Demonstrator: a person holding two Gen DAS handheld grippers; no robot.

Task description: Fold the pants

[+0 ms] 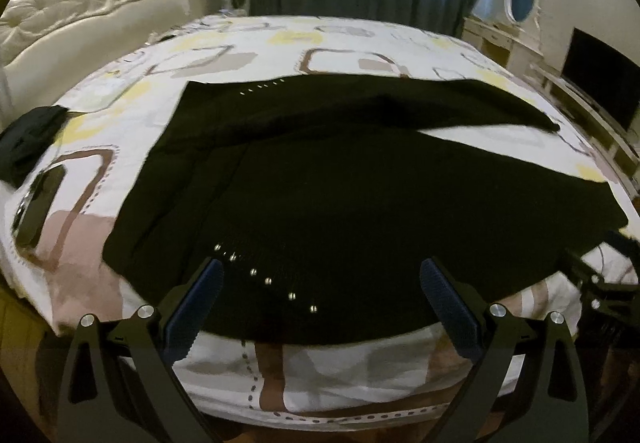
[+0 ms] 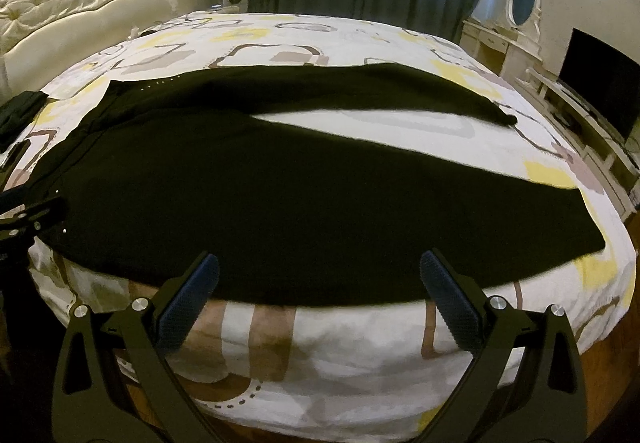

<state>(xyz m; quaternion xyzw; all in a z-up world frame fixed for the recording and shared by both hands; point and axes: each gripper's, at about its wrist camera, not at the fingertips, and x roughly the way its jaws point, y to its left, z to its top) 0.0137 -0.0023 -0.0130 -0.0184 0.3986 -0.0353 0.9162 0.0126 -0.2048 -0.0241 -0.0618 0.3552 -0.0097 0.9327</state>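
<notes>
Black pants (image 1: 320,183) lie spread on the bed (image 1: 340,375); both my grippers, left (image 1: 320,283) and right (image 2: 320,279), hover wide open, so I should pinch the near edge evenly.

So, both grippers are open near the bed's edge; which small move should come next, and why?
Probably lower the left gripper and right gripper onto the near edge of the black pants and close. Both are open and hold nothing, and the pants lie spread flat on the bed sheet with legs apart, unfolded.
</notes>
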